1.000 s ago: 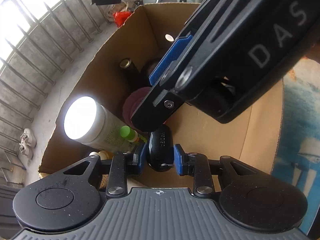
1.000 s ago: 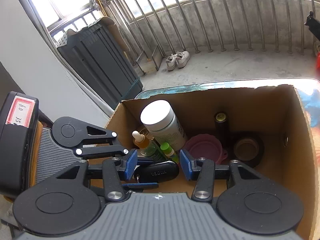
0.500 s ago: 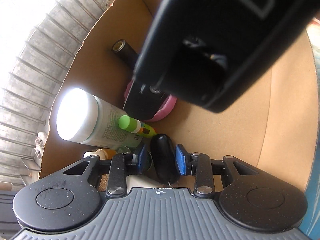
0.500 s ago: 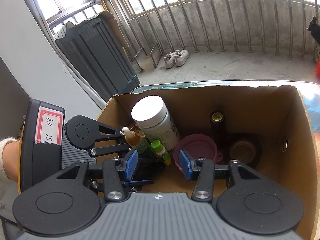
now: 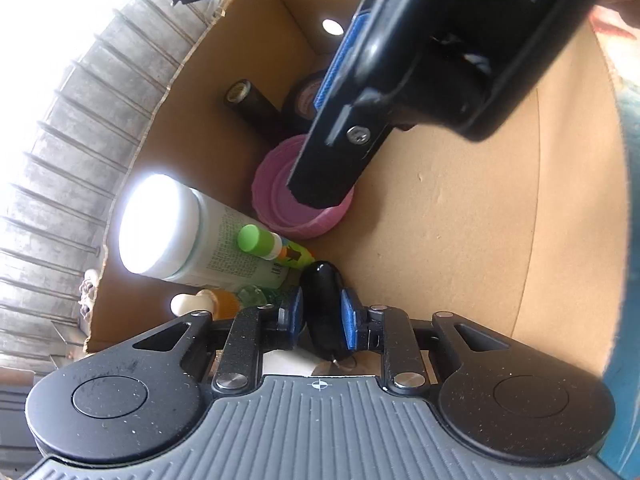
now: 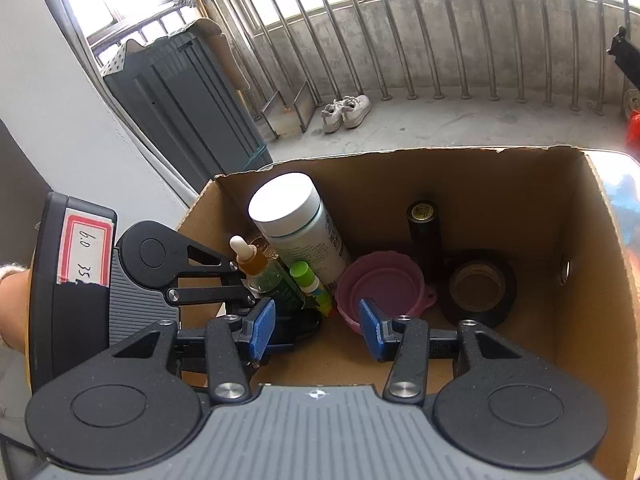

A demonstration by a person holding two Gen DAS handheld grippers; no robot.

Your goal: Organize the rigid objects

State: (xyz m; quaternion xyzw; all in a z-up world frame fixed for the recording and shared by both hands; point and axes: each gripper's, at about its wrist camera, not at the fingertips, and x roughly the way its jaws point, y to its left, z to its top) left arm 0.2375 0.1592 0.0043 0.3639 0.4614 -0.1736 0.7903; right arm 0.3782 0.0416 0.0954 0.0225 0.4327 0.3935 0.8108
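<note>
— Nearest the left camera, what do the left tongs (image 5: 320,318) hold?

— A small black fob (image 5: 323,304), glossy and oval. Both blue pads press its sides, so the tongs are clenched on it. It hangs low inside the box (image 5: 460,240), just beside the bottles at the near-left corner. Whether it touches the floor of the box cannot be told.

— And the right tongs (image 6: 318,330)?

— Released. The pads stand wide apart with nothing between them, and they hover over the box's near edge, above the fob (image 6: 298,326) and the left tongs (image 6: 276,334), which show just below them.

— What sits past the fob?

— A dropper bottle (image 6: 256,270) and a green-capped stick (image 6: 308,284) lean against a big white-lidded jar (image 6: 294,224). All three crowd the left side. Next comes a pink cup (image 6: 380,288) near the middle, then a roll of black tape (image 6: 478,288) lying flat to the right. A dark tube (image 6: 426,240) stands upright between them, close to the far wall.

— So how far along is the sorting?

— Judging from the contents, well along. Six things are already in the box, and the fob looks to be the seventh going in. No other loose item shows in either view, though little of the tabletop (image 6: 624,184) is visible beyond the box's right rim, so more could be waiting out of sight.

— What is left?

— Probably letting go of the fob in the free spot beside the stick, then lifting the tongs clear without knocking the leaning bottles.
</note>
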